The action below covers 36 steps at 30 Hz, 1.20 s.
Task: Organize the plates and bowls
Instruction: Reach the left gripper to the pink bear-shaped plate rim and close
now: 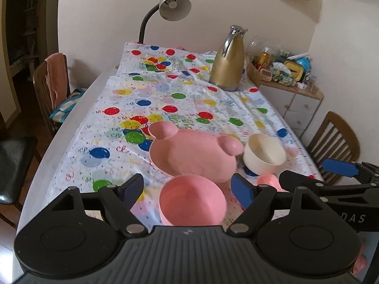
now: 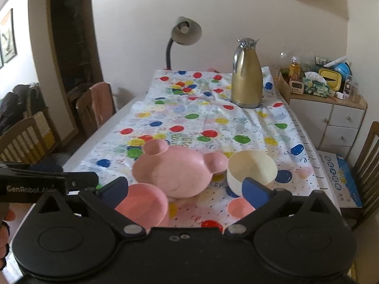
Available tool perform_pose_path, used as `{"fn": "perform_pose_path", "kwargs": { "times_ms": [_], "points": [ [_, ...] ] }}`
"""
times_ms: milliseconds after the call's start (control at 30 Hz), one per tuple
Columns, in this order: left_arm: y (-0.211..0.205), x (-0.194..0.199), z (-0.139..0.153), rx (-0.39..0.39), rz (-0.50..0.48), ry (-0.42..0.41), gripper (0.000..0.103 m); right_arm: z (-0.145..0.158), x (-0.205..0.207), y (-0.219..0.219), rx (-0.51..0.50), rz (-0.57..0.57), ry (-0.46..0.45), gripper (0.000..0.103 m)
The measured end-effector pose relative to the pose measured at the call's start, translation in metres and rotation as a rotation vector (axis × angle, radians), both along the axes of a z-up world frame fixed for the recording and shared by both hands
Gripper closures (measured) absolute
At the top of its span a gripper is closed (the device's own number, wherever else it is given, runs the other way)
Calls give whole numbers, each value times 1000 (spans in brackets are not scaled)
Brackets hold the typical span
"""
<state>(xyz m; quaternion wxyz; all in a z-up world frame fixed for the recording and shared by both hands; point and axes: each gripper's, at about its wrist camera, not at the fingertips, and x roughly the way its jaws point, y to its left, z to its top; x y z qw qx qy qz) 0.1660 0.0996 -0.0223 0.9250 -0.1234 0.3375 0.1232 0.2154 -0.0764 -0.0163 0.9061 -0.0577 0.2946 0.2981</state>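
A pink bear-shaped plate [image 1: 193, 155] [image 2: 174, 171] lies on the balloon-print tablecloth. A pink bowl [image 1: 192, 202] [image 2: 143, 204] stands in front of it. A cream bowl [image 1: 264, 157] [image 2: 252, 169] stands to its right. A small pink cup [image 1: 268, 181] [image 2: 239, 208] sits in front of the cream bowl. My left gripper [image 1: 188, 190] is open and empty, with its jaws on either side of the pink bowl, just above it. My right gripper [image 2: 186, 190] is open and empty, above the table in front of the plate and the small cup.
A gold thermos jug [image 1: 227, 67] [image 2: 246, 80] and a grey desk lamp [image 1: 171, 4] [image 2: 184, 32] stand at the table's far end. A cabinet with clutter [image 2: 329, 113] is at the right. Wooden chairs [image 1: 51, 87] [image 1: 334, 139] flank the table. A box [image 2: 340, 179] lies on the right.
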Motion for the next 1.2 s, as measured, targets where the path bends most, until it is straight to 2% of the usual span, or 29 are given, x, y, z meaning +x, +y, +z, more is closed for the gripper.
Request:
{"fn": "perform_pose_path", "kwargs": {
  "times_ms": [267, 500, 700, 767, 933, 1200],
  "points": [
    [28, 54, -29, -2, 52, 64, 22, -31, 53, 21, -30, -47, 79, 1],
    [49, 97, -53, -13, 90, 109, 22, -61, 99, 38, -36, -89, 197, 4],
    [71, 128, -76, -44, 129, 163, 22, -86, 126, 52, -26, -87, 328, 14],
    [78, 137, -83, -45, 136, 181, 22, -93, 133, 56, -23, -91, 366, 22],
    [92, 157, -98, -60, 141, 208, 22, -109, 149, 63, -24, -110, 443, 32],
    [102, 175, -119, -69, 160, 258, 23, -121, 165, 63, -16, -149, 487, 51]
  ]
}}
